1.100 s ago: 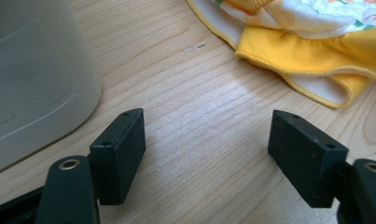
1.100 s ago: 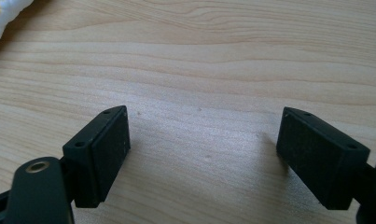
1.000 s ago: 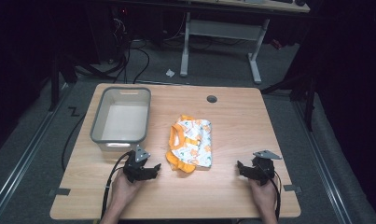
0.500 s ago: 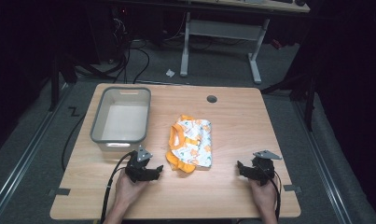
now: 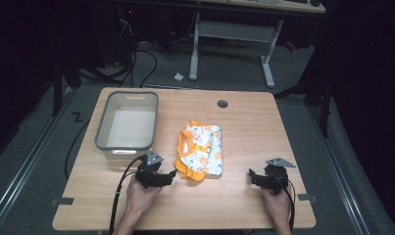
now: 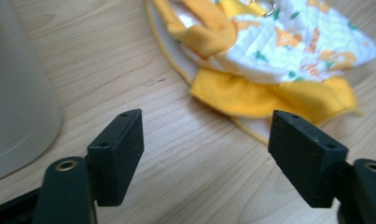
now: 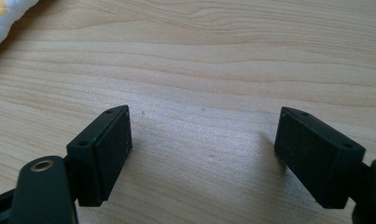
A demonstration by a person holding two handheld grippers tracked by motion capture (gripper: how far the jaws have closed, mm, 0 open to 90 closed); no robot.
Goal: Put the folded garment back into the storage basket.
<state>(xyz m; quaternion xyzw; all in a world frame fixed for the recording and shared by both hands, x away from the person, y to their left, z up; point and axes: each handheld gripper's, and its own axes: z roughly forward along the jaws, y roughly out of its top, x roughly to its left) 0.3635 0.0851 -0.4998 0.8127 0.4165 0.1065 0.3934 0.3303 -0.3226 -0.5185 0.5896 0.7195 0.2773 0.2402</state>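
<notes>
A folded white-and-orange garment (image 5: 201, 151) lies at the centre of the wooden tabletop (image 5: 244, 127), its long axis running from the near edge toward the far one, with a grey bin (image 5: 128, 122) at centre left of the high view. The left hand-held gripper (image 5: 171, 174), jaws spread wide and empty, sits just beside the garment's orange hem, which lies ahead and to its right. The right hand-held gripper (image 5: 251, 176), also wide open, rests well apart at lower right, making the left hand the likelier first to reach.
</notes>
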